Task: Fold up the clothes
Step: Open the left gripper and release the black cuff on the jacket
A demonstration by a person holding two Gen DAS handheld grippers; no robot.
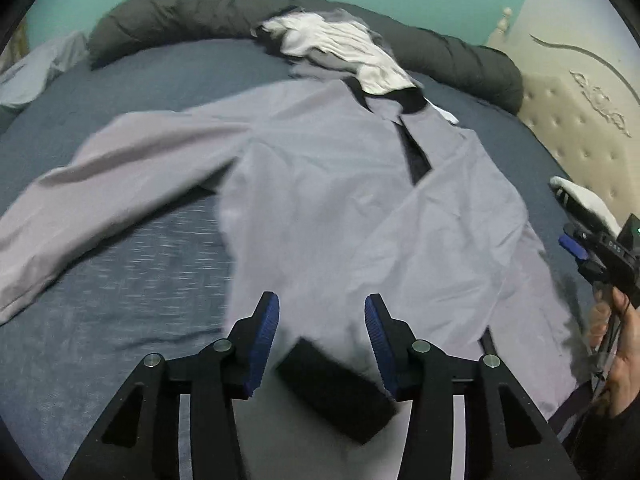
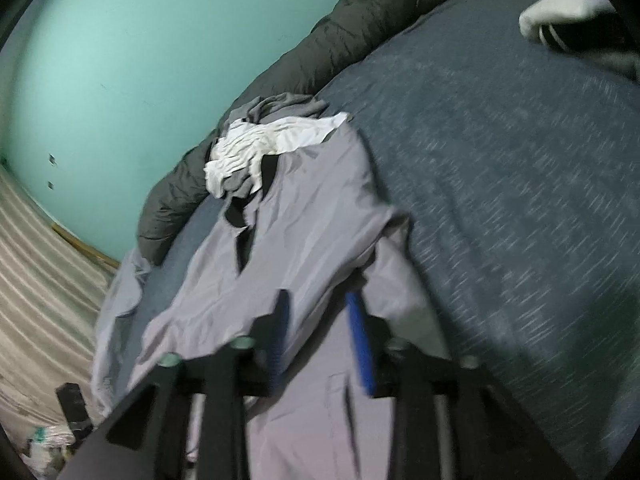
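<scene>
**Grey shirt laid out on bed as both grippers let go**

A bed [image 1: 132, 248] covered in a dark blue heathered sheet fills both wrist views, with a rolled dark duvet [image 1: 168, 12] pushed against the teal wall, apparently to leave room for folding. Spread across the sheet lies the task's garment, a pale grey long-sleeved shirt [image 1: 320, 184], collar toward the duvet and hem toward the person, one sleeve [image 1: 100, 184] stretched out flat to the side and the other side already turned in over the body. Beyond the collar sits a crumpled pile of white and grey clothes [image 1: 332, 44], seemingly waiting their turn.

The left gripper [image 1: 322, 320] hovers over the shirt's lower part, its blue-padded fingers apart with nothing clamped; a dark cuff-like patch lies on the cloth just under them. The right gripper [image 2: 320, 336], seen blurred in its own view, also has its fingers apart above the hem, cloth showing between them but not pinched. A bare hand [image 1: 620, 344] holds that tool at the edge of the left view. The outstretched sleeve looks like the next fold.
</scene>
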